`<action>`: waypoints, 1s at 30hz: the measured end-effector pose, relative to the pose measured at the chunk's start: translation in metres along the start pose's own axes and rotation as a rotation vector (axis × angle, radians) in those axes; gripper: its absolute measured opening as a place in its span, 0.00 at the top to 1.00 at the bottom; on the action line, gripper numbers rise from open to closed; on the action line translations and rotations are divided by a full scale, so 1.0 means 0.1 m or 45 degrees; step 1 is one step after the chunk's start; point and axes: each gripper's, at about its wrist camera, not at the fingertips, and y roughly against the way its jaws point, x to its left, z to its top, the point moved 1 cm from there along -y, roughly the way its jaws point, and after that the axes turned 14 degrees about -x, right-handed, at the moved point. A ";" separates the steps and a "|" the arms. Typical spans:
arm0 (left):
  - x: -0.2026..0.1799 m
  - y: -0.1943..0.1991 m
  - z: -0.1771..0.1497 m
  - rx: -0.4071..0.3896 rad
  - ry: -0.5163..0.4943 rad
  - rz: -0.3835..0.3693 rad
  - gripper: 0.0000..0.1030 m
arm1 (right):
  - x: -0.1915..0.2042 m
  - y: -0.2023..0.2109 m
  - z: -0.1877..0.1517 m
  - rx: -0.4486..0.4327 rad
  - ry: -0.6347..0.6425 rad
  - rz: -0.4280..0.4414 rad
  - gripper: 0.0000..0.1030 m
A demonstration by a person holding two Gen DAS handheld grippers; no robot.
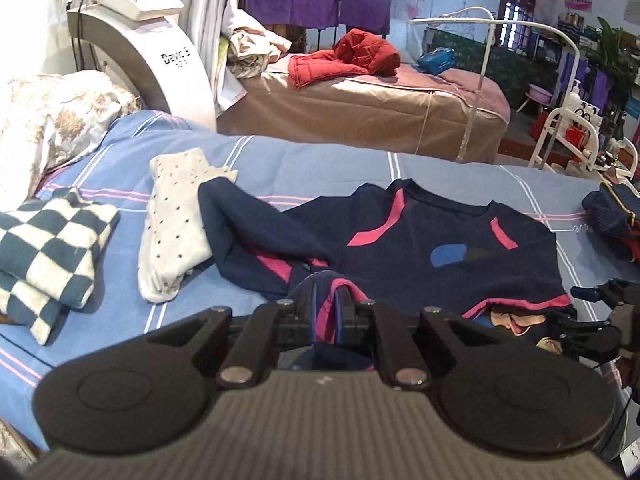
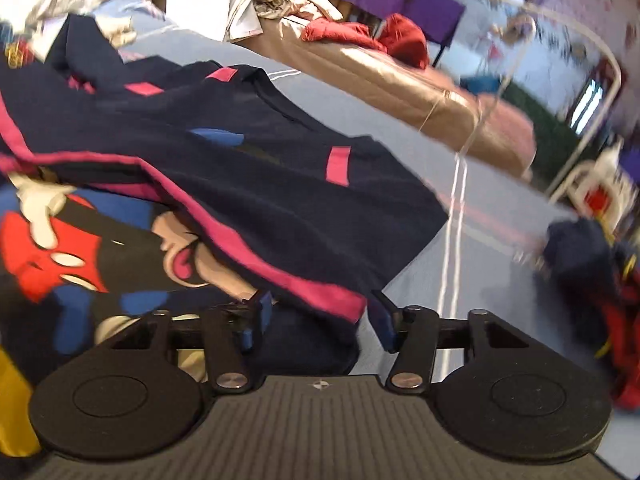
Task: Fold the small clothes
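A navy shirt with pink trim (image 1: 432, 248) lies on the blue striped bed sheet (image 1: 280, 168), its lower half folded up toward the collar. My left gripper (image 1: 326, 300) is shut on its pink-edged hem at the near left. My right gripper (image 2: 318, 314) has its jaws apart around the hem (image 2: 280, 276) on the shirt's right side, with fabric lying between them. The shirt (image 2: 240, 160) shows a cartoon print (image 2: 80, 256) underneath in the right wrist view. The right gripper also shows in the left wrist view (image 1: 592, 312) at the right edge.
A folded checkered cloth (image 1: 52, 252) and a folded white dotted garment (image 1: 176, 224) lie at the left. A dark garment pile (image 1: 616, 220) lies at the right, also in the right wrist view (image 2: 588, 280). A floral pillow (image 1: 52, 128), a white machine (image 1: 140, 44) and another bed (image 1: 360, 96) stand behind.
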 end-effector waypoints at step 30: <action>-0.43 0.13 -1.43 0.534 -0.282 -0.026 0.64 | -0.93 0.37 -0.54 0.040 -0.746 -0.098 0.57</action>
